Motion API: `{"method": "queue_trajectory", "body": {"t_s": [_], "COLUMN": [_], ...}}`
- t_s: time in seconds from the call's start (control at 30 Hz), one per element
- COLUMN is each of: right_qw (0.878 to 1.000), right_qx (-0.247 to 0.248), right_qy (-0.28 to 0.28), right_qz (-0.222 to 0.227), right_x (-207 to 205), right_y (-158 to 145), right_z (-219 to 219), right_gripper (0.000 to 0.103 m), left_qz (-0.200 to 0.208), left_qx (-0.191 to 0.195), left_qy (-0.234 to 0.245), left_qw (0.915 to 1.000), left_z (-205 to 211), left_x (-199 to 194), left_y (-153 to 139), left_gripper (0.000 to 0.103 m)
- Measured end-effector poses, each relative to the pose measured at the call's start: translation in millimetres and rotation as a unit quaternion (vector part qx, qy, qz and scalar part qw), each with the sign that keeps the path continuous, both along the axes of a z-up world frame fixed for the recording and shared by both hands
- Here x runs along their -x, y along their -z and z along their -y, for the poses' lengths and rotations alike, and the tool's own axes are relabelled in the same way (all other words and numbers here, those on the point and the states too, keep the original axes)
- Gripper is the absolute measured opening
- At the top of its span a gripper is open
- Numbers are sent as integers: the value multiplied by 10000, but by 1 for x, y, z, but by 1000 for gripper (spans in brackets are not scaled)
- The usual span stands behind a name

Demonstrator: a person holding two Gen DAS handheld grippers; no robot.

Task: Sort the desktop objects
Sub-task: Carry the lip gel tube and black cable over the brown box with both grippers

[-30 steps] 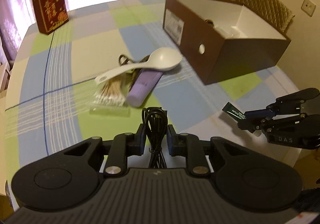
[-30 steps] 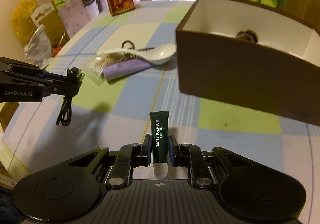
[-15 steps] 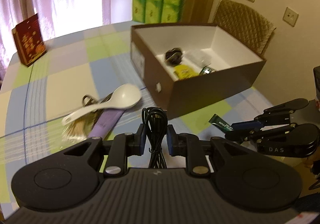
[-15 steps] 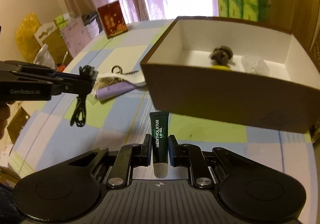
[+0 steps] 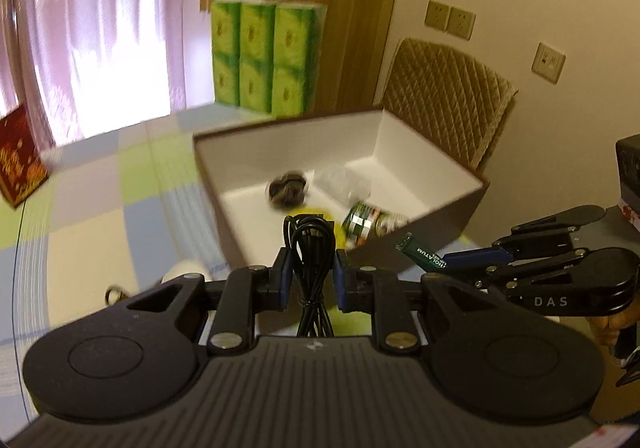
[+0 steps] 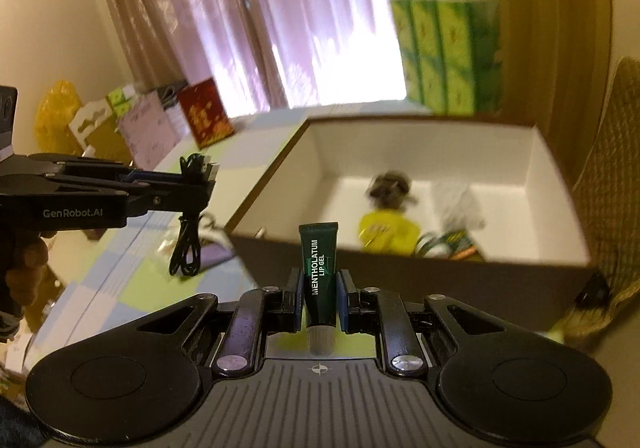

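Observation:
My left gripper [image 5: 311,275] is shut on a coiled black cable [image 5: 312,248] and holds it in the air just before the near wall of the brown box [image 5: 448,216]. It also shows in the right wrist view [image 6: 200,184], with the cable [image 6: 186,252] hanging down. My right gripper [image 6: 319,296] is shut on a dark green lip gel tube [image 6: 320,272], raised in front of the box [image 6: 420,280]. The tube also shows in the left wrist view [image 5: 424,254]. The white-lined box holds a dark bundle [image 5: 288,188], a yellow packet [image 6: 386,232], a clear bag and a small can [image 5: 368,222].
A checked tablecloth [image 5: 92,204] covers the table. A white spoon [image 5: 182,272] and a purple tube [image 6: 214,254] lie left of the box. Green tissue packs [image 5: 264,56] stand behind it, a red box [image 5: 18,156] at the far left, a padded chair [image 5: 448,104] at the right.
Both grippers rose and moved toward the box with their loads. The box interior now fills more of each view; the spoon and purple tube slid low and left.

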State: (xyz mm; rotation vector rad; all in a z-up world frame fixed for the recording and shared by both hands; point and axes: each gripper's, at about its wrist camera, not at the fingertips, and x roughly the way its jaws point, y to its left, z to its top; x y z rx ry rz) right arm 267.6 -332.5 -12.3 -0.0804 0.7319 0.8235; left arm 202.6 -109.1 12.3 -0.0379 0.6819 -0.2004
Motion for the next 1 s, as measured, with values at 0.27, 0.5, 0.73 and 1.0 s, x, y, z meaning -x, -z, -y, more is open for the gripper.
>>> {"method": "queue_trajectory", "body": {"t_s": [0.27,0.5,0.73,1.0], "right_qw": [9988,9975,9936,9864], "right_qx": [49,445,1078,1603], "right_qy": [339,446,331,238], "right_qz": [363,328,48,-266], "right_x": [-57,-111,-141,-160], "right_y": [-21,-8,25,49], "right_z": [23,29,25,20], "right_gripper": [14,14,14,14], "left_qz": [165,-36,-575,-1344], "left_qx": [5,-39,-124,-297], "left_qy": [-57,-195,-299,-436], "left_qw": [9998,9998,9978,9895], "left_z": [14,15,15,17], "left_x": [-43,-88,-126,-155], "left_y": [-14,-7,23,57], "left_gripper": [17,17,17,17]}}
